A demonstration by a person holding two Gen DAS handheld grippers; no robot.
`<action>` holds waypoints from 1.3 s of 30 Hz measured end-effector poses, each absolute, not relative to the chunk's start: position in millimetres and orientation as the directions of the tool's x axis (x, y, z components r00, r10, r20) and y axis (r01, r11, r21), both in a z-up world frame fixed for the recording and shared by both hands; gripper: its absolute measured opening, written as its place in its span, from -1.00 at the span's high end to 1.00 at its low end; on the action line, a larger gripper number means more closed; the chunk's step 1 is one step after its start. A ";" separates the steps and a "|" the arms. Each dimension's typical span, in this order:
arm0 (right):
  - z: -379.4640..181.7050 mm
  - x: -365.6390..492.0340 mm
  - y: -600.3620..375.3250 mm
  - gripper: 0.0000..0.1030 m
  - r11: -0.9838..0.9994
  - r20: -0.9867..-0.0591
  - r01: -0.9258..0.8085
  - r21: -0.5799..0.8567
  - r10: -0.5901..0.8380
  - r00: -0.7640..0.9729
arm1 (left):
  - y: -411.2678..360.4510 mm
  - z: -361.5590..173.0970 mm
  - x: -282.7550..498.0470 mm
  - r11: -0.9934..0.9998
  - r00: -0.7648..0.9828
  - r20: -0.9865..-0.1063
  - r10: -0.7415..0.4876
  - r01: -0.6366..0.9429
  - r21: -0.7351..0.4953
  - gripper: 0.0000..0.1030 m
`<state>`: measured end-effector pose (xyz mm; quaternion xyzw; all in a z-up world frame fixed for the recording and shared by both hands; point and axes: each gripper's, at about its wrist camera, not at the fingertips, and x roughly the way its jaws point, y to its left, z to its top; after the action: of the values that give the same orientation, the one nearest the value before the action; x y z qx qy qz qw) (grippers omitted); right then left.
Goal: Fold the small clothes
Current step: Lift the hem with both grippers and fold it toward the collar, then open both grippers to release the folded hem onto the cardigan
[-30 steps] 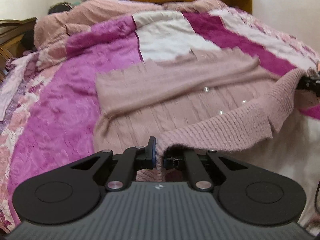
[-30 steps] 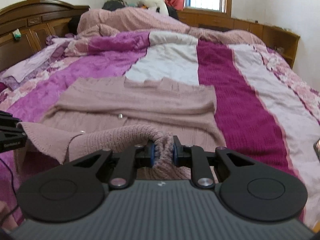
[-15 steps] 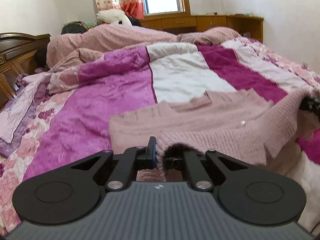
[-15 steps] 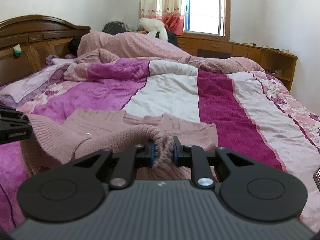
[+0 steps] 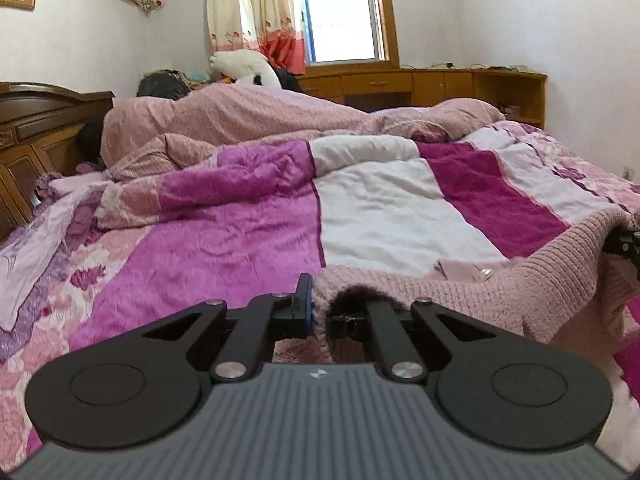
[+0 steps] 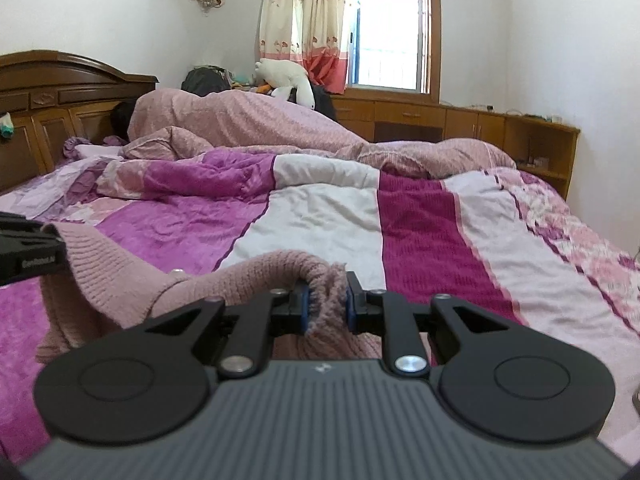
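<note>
At the far left stands a dark carved wooden headboard (image 6: 60,92), its top edge arched. In front of it the bed is covered by a plush quilt (image 5: 224,248) in broad stripes of bright magenta, off-white and deep crimson, with floral pink borders; its nap looks crushed and shiny. A rumpled pink duvet (image 5: 240,116) lies heaped along the far side, with a white soft toy (image 6: 286,80) behind it.

The left hand-held gripper (image 5: 316,314) pinches one end of a dusty-pink rib-knit sweater (image 5: 520,284), its black fingers nearly together on the thick folded edge. The knit runs taut to the right, raised off the quilt, with a small shiny button (image 5: 485,273) showing on the layer beneath. The right hand-held gripper (image 6: 326,304) clamps the other end, the wool bunched into a rounded roll between its blue-padded fingers (image 6: 304,302).

Farther right, a light wooden cabinet (image 6: 460,124) with drawers runs under the window (image 6: 388,28), beside flowered curtains (image 6: 300,12).
</note>
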<state>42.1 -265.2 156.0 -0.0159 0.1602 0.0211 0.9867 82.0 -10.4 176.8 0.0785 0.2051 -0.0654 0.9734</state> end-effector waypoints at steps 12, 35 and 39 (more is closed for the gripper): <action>121.6 124.5 -254.5 0.62 0.995 -0.393 -0.037 -0.092 -0.002 0.920 | -15.5 136.5 179.4 0.984 0.868 -0.493 -0.056 0.133 0.122 0.87; 53.3 187.3 -240.7 -0.29 0.972 -0.523 -0.094 -0.217 -0.034 0.852 | -3.0 74.9 241.7 0.979 0.762 -0.647 -0.029 0.151 0.134 -0.07; 72.2 171.9 -257.1 -0.35 0.988 -0.503 -0.075 -0.134 -0.002 0.865 | 6.9 102.0 220.9 0.979 0.789 -0.612 -0.055 0.164 0.123 -0.19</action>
<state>171.9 -257.1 72.2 -0.0746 0.2596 0.0189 0.9626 220.9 6.9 102.0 0.0851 0.3198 -0.0583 0.9418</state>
